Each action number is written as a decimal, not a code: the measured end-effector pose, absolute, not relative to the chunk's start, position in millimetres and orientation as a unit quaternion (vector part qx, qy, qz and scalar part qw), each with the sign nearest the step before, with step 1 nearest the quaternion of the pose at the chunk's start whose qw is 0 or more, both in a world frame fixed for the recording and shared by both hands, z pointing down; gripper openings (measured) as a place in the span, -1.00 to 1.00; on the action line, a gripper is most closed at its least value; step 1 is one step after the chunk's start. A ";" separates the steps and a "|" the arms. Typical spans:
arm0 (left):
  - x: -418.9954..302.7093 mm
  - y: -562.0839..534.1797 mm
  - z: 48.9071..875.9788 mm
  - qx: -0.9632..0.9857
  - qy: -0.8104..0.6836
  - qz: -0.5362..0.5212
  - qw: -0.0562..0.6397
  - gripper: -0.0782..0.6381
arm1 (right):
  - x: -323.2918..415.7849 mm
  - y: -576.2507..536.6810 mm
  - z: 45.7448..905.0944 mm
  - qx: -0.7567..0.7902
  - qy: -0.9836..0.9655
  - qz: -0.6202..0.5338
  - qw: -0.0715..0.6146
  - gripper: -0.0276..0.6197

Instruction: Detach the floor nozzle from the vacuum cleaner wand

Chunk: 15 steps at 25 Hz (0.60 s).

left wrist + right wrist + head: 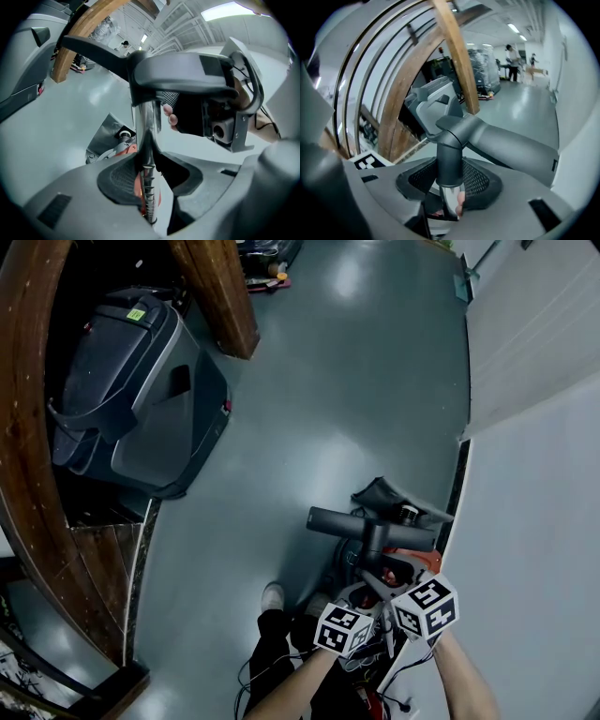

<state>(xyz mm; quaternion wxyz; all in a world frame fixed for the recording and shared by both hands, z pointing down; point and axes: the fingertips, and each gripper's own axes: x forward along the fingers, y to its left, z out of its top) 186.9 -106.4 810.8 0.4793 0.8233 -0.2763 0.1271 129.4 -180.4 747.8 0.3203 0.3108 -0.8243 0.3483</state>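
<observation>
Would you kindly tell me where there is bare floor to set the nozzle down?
The glossy grey floor is bare between the dark grey machine, the wooden post and the white wall. It is crowded by the white shoe, round the dark grey T-shaped nozzle and the chrome wand.

Grey floor (356, 381) lying open ahead, white wall (534, 521) crowding the vacuum cleaner wand (146, 140), grey machine (141, 399) blocking the left.

Left tongs (148, 187), right tongs (450, 185), both clamped.

place: warehouse hall | signs: polished grey floor (356, 381) — wrapped pallet (483, 65)
</observation>
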 end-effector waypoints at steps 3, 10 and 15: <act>188.3 -106.1 809.5 0.824 -0.278 0.126 0.477 -0.37 | 134.1 -209.1 731.1 0.342 -0.814 0.394 0.257 -0.39; 187.3 -104.7 810.8 0.825 -0.271 0.138 0.477 -0.36 | 123.6 -236.5 697.2 0.345 -0.835 0.360 0.234 -0.38; 179.9 -111.4 804.8 0.832 -0.275 0.145 0.460 -0.31 | 128.5 -240.5 687.5 0.360 -0.835 0.354 0.217 -0.38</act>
